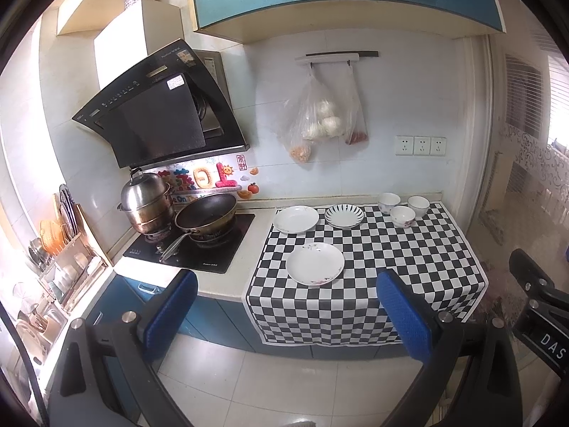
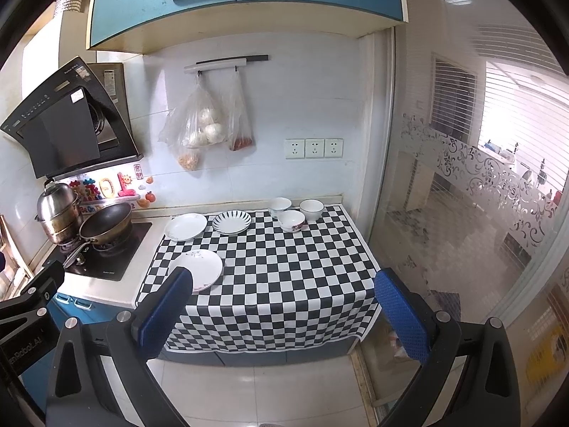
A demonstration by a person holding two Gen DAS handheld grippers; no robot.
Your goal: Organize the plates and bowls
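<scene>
Ahead, bare checkered cloth beside plates.

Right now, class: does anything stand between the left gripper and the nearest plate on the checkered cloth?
Nothing visible does. The left gripper, jaws open, faces the nearest plate across bare checkered cloth; the other dishes sit behind it.

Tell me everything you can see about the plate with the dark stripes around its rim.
The round white plate with dark radiating stripes looks like glazed ceramic: shallow, with a plain white centre and short dark strokes fanning outward around the rim. It appears empty and lies flat, right way up, at the back of the black-and-white checkered cloth. A plain white plate lies close on its stove side, three small white bowls on the other. Neither gripper touches it.
</scene>
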